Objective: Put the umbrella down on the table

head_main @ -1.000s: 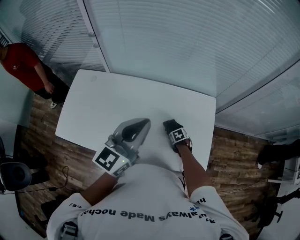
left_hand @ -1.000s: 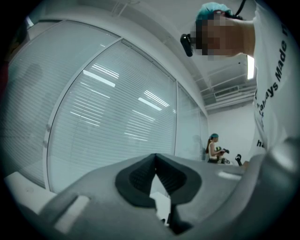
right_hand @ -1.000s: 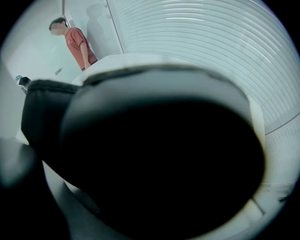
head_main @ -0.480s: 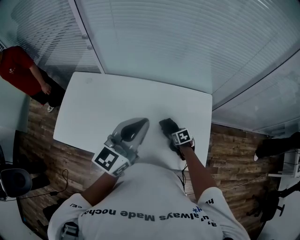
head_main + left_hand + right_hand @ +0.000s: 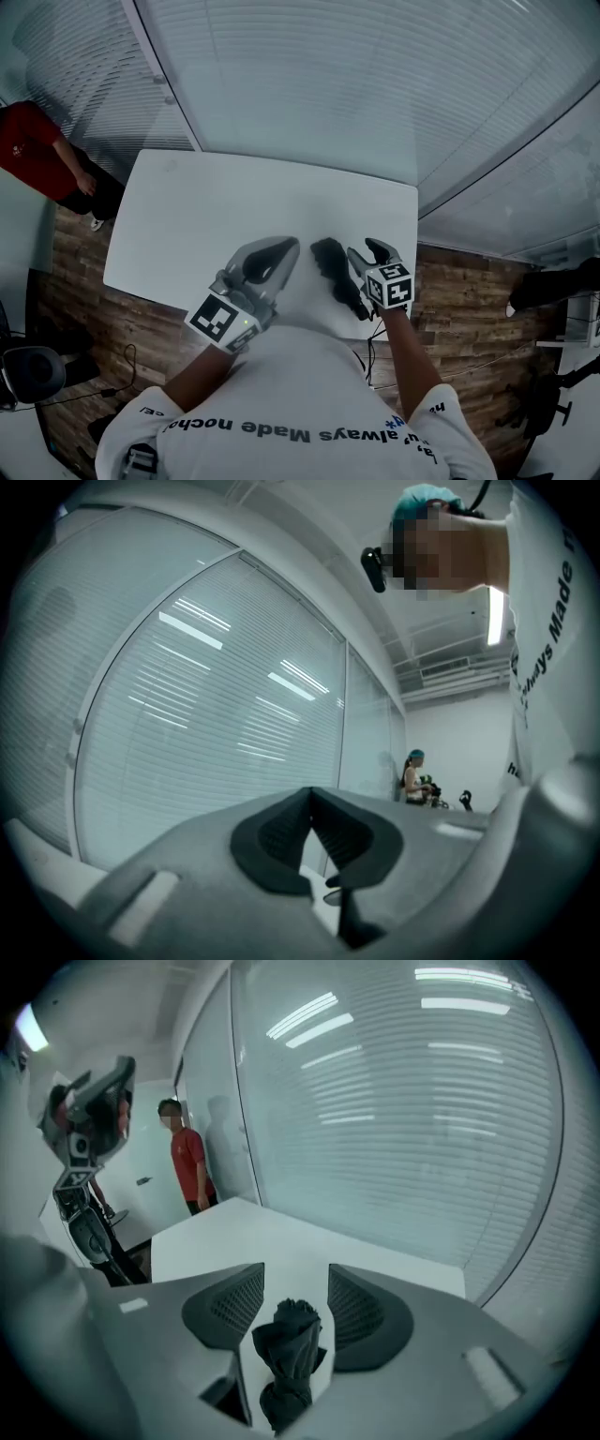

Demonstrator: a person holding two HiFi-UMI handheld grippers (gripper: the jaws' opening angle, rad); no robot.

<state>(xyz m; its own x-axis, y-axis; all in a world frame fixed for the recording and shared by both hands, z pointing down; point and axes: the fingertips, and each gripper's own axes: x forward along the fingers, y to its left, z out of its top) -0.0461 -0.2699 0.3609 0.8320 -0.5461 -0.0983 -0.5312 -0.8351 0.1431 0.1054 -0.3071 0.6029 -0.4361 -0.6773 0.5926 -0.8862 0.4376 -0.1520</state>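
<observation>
A folded black umbrella lies on the white table near its front edge. My right gripper hovers above and just right of it, open. Its jaws have just been closing, and their pads touch nothing. In the right gripper view the umbrella shows through the gap of the right gripper, down on the table. Left of the umbrella, my left gripper is held over the table with its tips together. In the left gripper view the left gripper is shut on nothing.
A glass wall with blinds runs behind the table. A person in red stands at the far left, beside the table's corner. Wooden floor surrounds the table, and an office chair stands at the lower left.
My right gripper has lifted off the umbrella and risen to its right, leaving it lying on the table. Its jaws are narrower than before. The left gripper has stayed put.
</observation>
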